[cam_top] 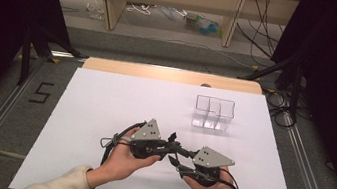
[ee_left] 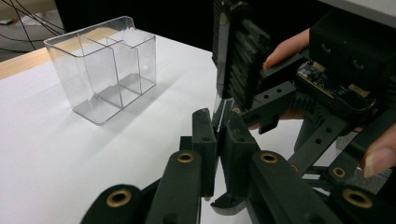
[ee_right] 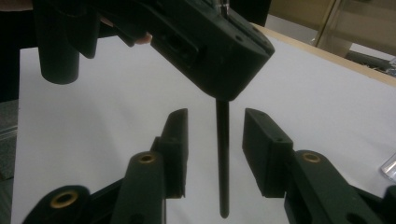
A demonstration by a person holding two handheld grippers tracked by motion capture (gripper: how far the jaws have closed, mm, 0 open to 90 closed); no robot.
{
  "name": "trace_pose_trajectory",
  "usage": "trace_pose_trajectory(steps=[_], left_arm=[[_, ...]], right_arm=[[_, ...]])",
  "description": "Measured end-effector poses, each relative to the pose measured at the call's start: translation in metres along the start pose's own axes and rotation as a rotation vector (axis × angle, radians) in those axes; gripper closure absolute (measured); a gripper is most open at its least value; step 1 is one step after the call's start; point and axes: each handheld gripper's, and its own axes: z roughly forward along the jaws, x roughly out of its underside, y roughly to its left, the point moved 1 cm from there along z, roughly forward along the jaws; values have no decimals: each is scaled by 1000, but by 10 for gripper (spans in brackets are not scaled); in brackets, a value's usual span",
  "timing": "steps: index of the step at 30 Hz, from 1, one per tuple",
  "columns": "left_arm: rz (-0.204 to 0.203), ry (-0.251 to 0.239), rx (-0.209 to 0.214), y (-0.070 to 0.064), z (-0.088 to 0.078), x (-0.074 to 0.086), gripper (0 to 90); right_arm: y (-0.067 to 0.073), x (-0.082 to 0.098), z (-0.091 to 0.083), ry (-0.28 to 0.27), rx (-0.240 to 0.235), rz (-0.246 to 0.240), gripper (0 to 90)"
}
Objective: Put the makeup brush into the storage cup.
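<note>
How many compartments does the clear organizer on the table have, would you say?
3. The clear organizer has one long compartment along its left side in the left gripper view and two smaller ones side by side to the right.

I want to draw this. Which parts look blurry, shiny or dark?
High view: dark at both sides, the white table evenly bright. Left gripper view: the clear box is sharp, with small glints and a soft shadow; the near left claw is blurry. Right gripper view: the thin black stick and right claw look soft.

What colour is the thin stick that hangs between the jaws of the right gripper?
The stick is black; the right gripper view shows it best.
</note>
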Motion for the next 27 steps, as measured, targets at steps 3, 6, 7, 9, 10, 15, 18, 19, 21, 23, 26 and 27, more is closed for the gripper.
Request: trace_pose_trajectory(steps=[3,6,7,9,10,15,18,19,21,23,26,27], left_arm=[[-8,3,-4,-1,0,0,849],[-3,-1,1,-1,1,0,849],[-13,0,-3,-2,1,0,849],[6,-1,4,-1,2,-1,849],[9,-1,5,-1,2,-1,850],[-8,-7,9,-2,2,-1,848],[-26,-15,13,-2,2,0,845],[-9,-17,17,0,2,-1,840],[-23,-30,15,0,1,0,819],[-26,-44,24,1,-1,0,774],[-7,-66,24,4,-7,2,683],[-2,-80,23,5,-9,2,646]], right_arm=[[0,0,0,-2,-1,4,675],[0,0,-1,10,-12,15,727],[0,0,-1,8,-13,19,736],[0,0,-1,7,-14,21,758],[0,0,-1,6,-9,19,769],[-3,0,-3,1,-4,27,837],[-2,0,-4,2,-3,25,850],[-1,0,-4,-1,2,21,853],[-2,-1,-4,1,-1,23,855],[-3,-1,-5,-3,12,26,855],[-7,-1,-8,-4,24,38,856],[-8,-1,-9,-9,33,41,856]])
